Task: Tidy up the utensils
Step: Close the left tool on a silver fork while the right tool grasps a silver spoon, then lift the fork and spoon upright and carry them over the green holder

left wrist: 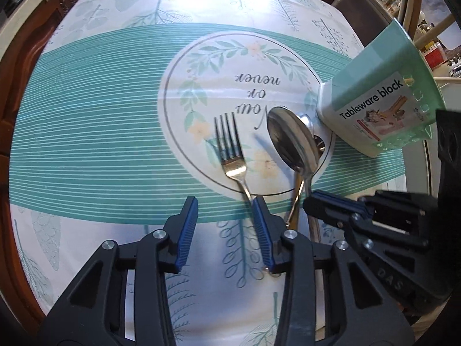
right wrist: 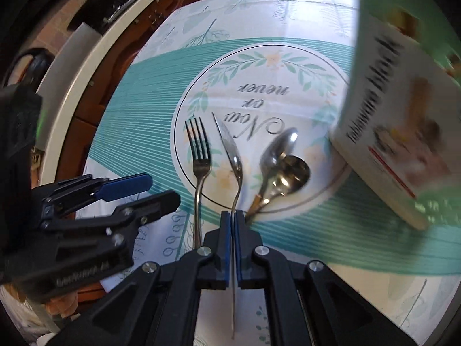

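Right gripper [right wrist: 232, 216] is clamped tight on a big spoon's [left wrist: 292, 139] handle, pads pressed flat on it, handle running back between the fingers. The spoon is lifted off the cloth; in the right wrist view it reads edge-on [right wrist: 230, 150], bowl pointing away from the camera. Left wrist view shows that gripper [left wrist: 309, 199] coming in from the right, roughly level, spoon bowl tipped up over the printed circle.

Left gripper [left wrist: 225, 204] is spread wide, holding nothing, hovering low over the tablecloth [left wrist: 86, 132]. Its right pad [left wrist: 260, 225] sits just beside the fork's handle; cannot tell if they touch. From the right wrist it [right wrist: 155, 191] shows at left, fingers apart, beside the fork.

Fork [left wrist: 230, 147] lies flat, tines away, head inside the printed circle, handle over the teal stripes [right wrist: 198, 155].

Just past the held spoon, two more spoons lie on the cloth, overlapping: a silver one [right wrist: 278, 147] over a gold-toned one [right wrist: 294, 173], handles crossing near the right gripper tips.

Farther right, a mint tableware block holder [left wrist: 377, 106] is tilted, base on the cloth near the circle's edge. Blurred in the right wrist view [right wrist: 403, 132]. Contents not visible.
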`<state>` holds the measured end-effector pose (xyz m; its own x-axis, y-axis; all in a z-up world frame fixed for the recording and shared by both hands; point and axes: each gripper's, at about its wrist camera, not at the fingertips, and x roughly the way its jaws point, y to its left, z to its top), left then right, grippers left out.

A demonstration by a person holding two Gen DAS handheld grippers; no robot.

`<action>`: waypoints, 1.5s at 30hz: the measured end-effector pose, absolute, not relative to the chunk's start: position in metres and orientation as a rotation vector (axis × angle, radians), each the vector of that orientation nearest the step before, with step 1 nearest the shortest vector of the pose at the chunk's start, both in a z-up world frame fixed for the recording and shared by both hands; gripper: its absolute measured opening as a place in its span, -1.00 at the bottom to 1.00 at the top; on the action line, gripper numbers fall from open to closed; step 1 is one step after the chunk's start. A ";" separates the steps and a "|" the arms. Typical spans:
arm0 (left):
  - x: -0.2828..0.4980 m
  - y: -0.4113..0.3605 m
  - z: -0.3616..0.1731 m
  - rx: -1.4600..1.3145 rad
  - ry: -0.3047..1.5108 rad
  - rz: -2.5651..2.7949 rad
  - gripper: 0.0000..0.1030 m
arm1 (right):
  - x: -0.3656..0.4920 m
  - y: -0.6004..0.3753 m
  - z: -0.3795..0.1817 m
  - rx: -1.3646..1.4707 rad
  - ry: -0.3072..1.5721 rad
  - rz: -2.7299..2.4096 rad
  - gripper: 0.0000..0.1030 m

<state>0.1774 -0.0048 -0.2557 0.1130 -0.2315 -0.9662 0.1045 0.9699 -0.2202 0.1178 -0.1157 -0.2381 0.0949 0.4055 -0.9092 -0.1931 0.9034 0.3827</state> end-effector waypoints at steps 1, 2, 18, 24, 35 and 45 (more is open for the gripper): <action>0.178 -0.008 -0.257 -0.104 1.449 -0.245 -0.35 | 0.116 -0.122 -0.238 0.212 1.402 0.447 -0.96; 0.181 -0.013 -0.260 -0.104 1.473 -0.237 -0.39 | 0.113 -0.128 -0.237 0.237 1.395 0.449 -0.96; 0.202 -0.040 -0.275 -0.076 1.658 -0.124 -0.95 | 0.090 -0.161 -0.226 0.411 1.310 0.482 -0.96; 0.191 -0.028 -0.270 -0.152 1.578 -0.131 -0.96 | 0.081 -0.174 -0.225 0.433 1.264 0.490 -0.96; 0.127 -0.045 -0.164 -0.066 1.038 -0.250 -0.96 | 0.041 -0.201 -0.193 0.438 1.038 0.519 -0.96; 0.073 -0.118 -0.090 0.122 0.726 -0.487 -0.96 | 0.011 -0.240 -0.144 0.478 0.799 0.476 -0.96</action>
